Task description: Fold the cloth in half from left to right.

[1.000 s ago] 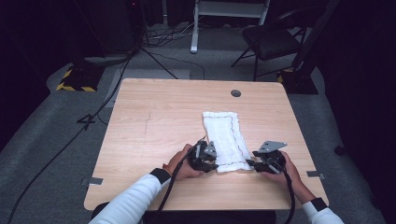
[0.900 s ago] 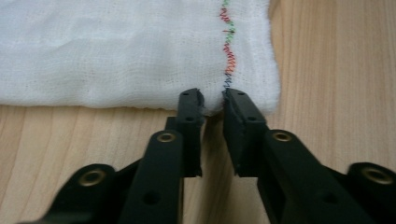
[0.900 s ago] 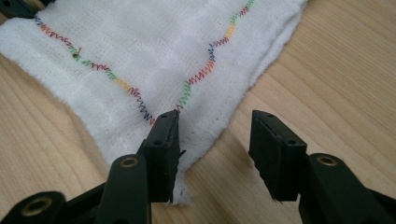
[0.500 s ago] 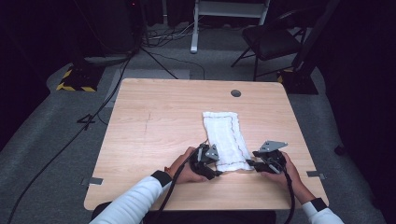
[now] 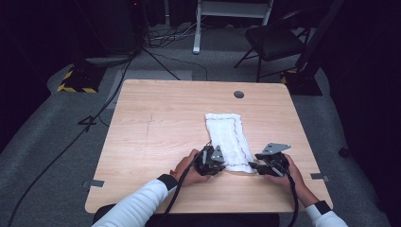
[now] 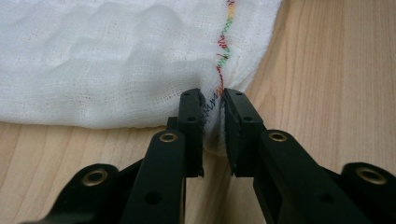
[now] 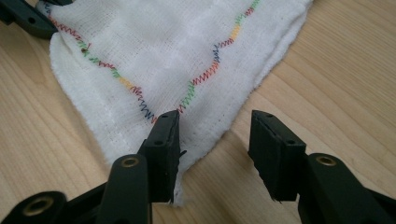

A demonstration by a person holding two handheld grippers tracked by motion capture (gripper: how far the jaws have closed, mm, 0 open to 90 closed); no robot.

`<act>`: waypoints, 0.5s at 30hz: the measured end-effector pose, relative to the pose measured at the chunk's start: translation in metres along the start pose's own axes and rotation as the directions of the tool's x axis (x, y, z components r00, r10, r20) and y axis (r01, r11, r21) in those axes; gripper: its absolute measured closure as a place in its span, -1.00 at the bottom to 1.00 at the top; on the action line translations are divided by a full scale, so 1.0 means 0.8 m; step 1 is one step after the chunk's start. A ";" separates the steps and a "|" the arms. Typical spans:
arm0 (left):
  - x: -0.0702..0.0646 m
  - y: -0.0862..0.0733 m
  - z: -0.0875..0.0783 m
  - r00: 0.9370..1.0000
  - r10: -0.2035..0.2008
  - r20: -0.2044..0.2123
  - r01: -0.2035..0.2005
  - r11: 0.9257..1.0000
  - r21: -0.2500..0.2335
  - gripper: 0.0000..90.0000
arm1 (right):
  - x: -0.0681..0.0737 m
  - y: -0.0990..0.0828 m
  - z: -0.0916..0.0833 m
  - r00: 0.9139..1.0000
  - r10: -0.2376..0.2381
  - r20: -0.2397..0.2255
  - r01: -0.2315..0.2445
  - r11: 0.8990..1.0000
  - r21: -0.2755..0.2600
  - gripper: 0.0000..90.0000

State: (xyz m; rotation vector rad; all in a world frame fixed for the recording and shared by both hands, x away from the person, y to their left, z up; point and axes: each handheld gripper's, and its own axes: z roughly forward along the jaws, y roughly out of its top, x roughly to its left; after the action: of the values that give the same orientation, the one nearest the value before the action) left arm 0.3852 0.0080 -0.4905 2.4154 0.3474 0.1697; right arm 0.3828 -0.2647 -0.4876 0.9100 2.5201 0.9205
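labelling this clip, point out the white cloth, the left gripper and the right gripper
white cloth (image 5: 228, 133): high view, middle of its flat top surface
left gripper (image 6: 214, 108): left gripper view, between its fingertips, pinched on the cloth's corner
right gripper (image 7: 215, 122): right gripper view, between its open fingertips, over the cloth's corner

1. White cloth (image 5: 229, 139), folded into a long strip, multicolour zigzag stitching along the hem.
2. Lies flat on the desk (image 5: 156, 123), right of centre, running toward the near edge.

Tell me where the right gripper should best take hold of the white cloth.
Probably at the near right corner of the white cloth, coming in low from the table's near edge: it lies flat, its tip already between the open right gripper, mirroring the left gripper pinching the other corner.
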 end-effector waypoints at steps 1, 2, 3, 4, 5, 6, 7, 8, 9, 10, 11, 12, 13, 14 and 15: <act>0.000 -0.001 -0.002 1.000 0.007 0.004 -0.007 1.000 0.006 0.77 | 0.001 0.000 0.000 1.000 -0.003 -0.002 0.003 1.000 0.001 0.19; 0.000 -0.003 -0.004 1.000 0.009 0.008 -0.009 1.000 0.007 0.77 | 0.002 0.000 0.000 1.000 -0.005 -0.008 0.005 1.000 -0.001 0.19; -0.001 -0.004 -0.005 1.000 0.012 0.010 -0.012 1.000 0.012 0.78 | 0.003 0.000 0.000 1.000 -0.008 -0.012 0.008 1.000 0.000 0.19; -0.002 -0.006 -0.008 1.000 0.008 0.013 -0.009 1.000 0.020 0.78 | 0.003 0.001 0.000 1.000 -0.011 -0.014 0.011 1.000 0.001 0.19; -0.001 -0.007 -0.009 1.000 0.015 0.018 -0.016 1.000 0.018 0.78 | 0.005 0.001 0.000 1.000 -0.013 -0.020 0.013 1.000 0.002 0.19; -0.002 -0.009 -0.011 1.000 0.014 0.025 -0.014 1.000 0.020 0.78 | 0.006 0.001 0.000 1.000 -0.018 -0.023 0.018 1.000 0.001 0.19; -0.003 -0.011 -0.013 1.000 0.012 0.027 -0.013 1.000 0.024 0.78 | 0.009 0.002 0.000 0.999 -0.019 -0.031 0.019 1.000 0.004 0.18; -0.004 -0.013 -0.015 1.000 0.010 0.029 -0.011 1.000 0.027 0.78 | 0.011 0.002 0.000 0.999 -0.022 -0.040 0.022 1.000 0.004 0.18; -0.006 -0.015 -0.017 1.000 0.011 0.027 -0.012 1.000 0.027 0.78 | 0.013 0.002 0.000 0.999 -0.028 -0.044 0.028 1.000 0.005 0.17; -0.007 -0.017 -0.019 1.000 0.013 0.026 -0.013 1.000 0.027 0.78 | 0.015 0.003 0.000 0.998 -0.035 -0.047 0.036 0.999 0.007 0.17; -0.009 -0.020 -0.022 1.000 0.006 0.026 -0.007 1.000 0.029 0.78 | 0.018 0.003 0.000 0.998 -0.040 -0.055 0.041 0.999 0.008 0.16; -0.010 -0.021 -0.023 1.000 0.007 0.025 -0.008 1.000 0.027 0.78 | 0.021 0.003 0.000 0.997 -0.042 -0.061 0.043 0.999 0.010 0.16; -0.011 -0.023 -0.025 1.000 0.005 0.024 -0.006 1.000 0.030 0.78 | 0.023 0.004 0.000 0.997 -0.045 -0.066 0.046 0.999 0.009 0.15; -0.013 -0.026 -0.027 1.000 0.003 0.024 -0.004 1.000 0.028 0.78 | 0.026 0.004 0.000 0.996 -0.048 -0.069 0.049 0.999 0.011 0.15; -0.015 -0.027 -0.028 1.000 0.002 0.025 -0.003 1.000 0.028 0.78 | 0.028 0.004 0.000 0.996 -0.053 -0.074 0.054 0.998 0.010 0.15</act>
State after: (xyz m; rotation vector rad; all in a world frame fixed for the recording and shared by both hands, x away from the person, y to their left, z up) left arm 0.3648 0.0345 -0.4880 2.4436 0.3375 0.1370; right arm 0.3672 -0.2478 -0.4867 0.8220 2.6009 0.9393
